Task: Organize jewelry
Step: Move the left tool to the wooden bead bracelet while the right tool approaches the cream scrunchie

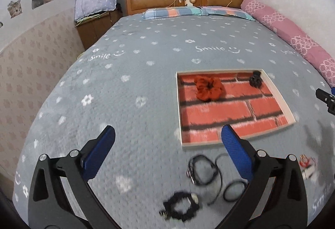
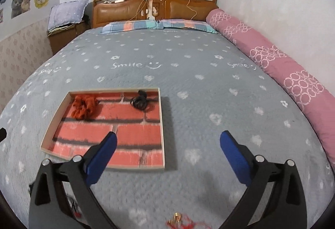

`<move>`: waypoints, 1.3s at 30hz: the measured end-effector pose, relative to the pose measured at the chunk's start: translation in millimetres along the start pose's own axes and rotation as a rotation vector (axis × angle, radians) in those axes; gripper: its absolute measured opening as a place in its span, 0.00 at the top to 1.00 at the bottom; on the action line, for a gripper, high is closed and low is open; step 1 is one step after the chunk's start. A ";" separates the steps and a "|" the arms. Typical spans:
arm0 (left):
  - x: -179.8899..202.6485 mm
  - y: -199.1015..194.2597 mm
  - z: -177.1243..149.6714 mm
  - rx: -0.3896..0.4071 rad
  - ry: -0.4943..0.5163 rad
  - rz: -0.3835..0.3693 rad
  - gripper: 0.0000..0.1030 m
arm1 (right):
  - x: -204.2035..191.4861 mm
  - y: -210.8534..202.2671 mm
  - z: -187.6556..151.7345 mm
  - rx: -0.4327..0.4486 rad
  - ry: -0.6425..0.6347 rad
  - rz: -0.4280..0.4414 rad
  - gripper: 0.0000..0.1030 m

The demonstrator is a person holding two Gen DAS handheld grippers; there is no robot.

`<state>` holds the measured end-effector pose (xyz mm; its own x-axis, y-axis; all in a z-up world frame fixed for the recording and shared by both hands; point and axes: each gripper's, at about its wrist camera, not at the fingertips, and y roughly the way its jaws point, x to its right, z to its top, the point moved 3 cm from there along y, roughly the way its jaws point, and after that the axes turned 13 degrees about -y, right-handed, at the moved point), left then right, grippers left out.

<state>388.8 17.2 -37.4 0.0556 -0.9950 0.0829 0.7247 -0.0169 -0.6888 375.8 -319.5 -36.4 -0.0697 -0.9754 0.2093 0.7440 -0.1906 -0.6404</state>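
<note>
While both grippers hang over the grey bedspread [image 1: 146, 65] with nothing between their blue pads, the job reads as partly done: the brick-patterned tray [image 1: 270, 82] already holds a red scrunchie [image 1: 208, 87] and a small black hair clip [image 1: 255, 79] near its far edge, and several pieces lie loose on the cover in front of it

Judging from the left wrist view, the left gripper [image 1: 167, 139] has its fingers spread wide above a black beaded bracelet [image 1: 181, 206], with a tangle of thin black cords [image 1: 204, 172] and a black ring-shaped band [image 1: 233, 188] just beside it. The right gripper [image 2: 168, 143] is likewise spread, and a small gold and red piece [image 2: 178, 219] lies below it at the bottom edge, blurred

To take the bracelet cleanly, I would lower the left gripper straight down with 1 pad on each side of the loop, pressing lightly into the soft cover, and close only once the cords are outside the gap. The risk is snagging a cord and dragging the tangle along. Carry it low to a bare brick area, away from the 2 items already placed
</note>
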 end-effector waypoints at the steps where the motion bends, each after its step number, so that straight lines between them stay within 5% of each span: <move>1: -1.8 -4.7 -6.5 0.003 -0.001 -0.006 0.05 | -1.7 -5.1 -5.9 0.003 -0.002 0.007 0.06; 7: -22.6 -40.0 -56.1 0.040 -0.033 -0.038 0.05 | -12.7 -45.0 -61.5 0.043 -0.036 0.011 0.06; 14: -50.0 -68.3 -123.4 0.068 -0.045 0.033 0.05 | -23.8 -80.1 -133.7 0.031 -0.035 0.023 0.04; 21: -65.6 -79.0 -182.1 0.021 -0.115 -0.010 0.05 | -45.1 -105.6 -195.6 0.014 -0.038 0.065 0.04; 29: -66.8 -67.0 -224.2 -0.064 -0.152 -0.035 0.05 | -69.0 -129.1 -232.7 0.031 -0.033 0.110 0.04; 39: -56.9 -60.1 -238.9 -0.100 -0.104 -0.046 0.05 | -75.8 -124.4 -248.0 0.005 -0.005 0.126 0.04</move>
<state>178.0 51.3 -172.7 0.0985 -0.9774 0.1868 0.6562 -0.0773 -0.7506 123.7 -249.4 -155.8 0.0274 -0.9910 0.1308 0.7500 -0.0661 -0.6582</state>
